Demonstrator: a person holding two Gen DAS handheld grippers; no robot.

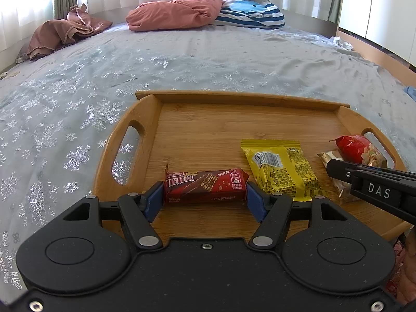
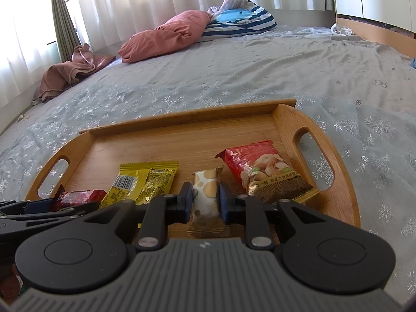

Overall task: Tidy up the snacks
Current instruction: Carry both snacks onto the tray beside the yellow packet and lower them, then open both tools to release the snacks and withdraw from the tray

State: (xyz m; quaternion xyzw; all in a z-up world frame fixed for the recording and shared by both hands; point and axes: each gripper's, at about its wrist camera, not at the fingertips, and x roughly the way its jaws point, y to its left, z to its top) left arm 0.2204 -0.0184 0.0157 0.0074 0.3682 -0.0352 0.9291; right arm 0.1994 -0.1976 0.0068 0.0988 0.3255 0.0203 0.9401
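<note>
A bamboo tray (image 1: 208,130) (image 2: 156,145) lies on the bed and holds a row of snacks. My left gripper (image 1: 205,195) is shut on a red wafer bar (image 1: 205,184) (image 2: 78,197), one blue pad at each end, with the bar resting on the tray's near left. To its right lies a yellow packet (image 1: 280,169) (image 2: 143,182). A white and gold bar (image 2: 206,195) (image 1: 327,157) lies on the tray between the pads of my right gripper (image 2: 206,197), which stand just off its sides. A red nut pack (image 2: 265,169) (image 1: 356,148) sits by the right handle.
A grey snowflake sheet (image 1: 78,104) covers the bed around the tray. Pink bedding (image 1: 176,10), a striped blue pillow (image 1: 249,13) and a brown cloth (image 1: 65,31) lie far back by the curtains. The far half of the tray holds nothing.
</note>
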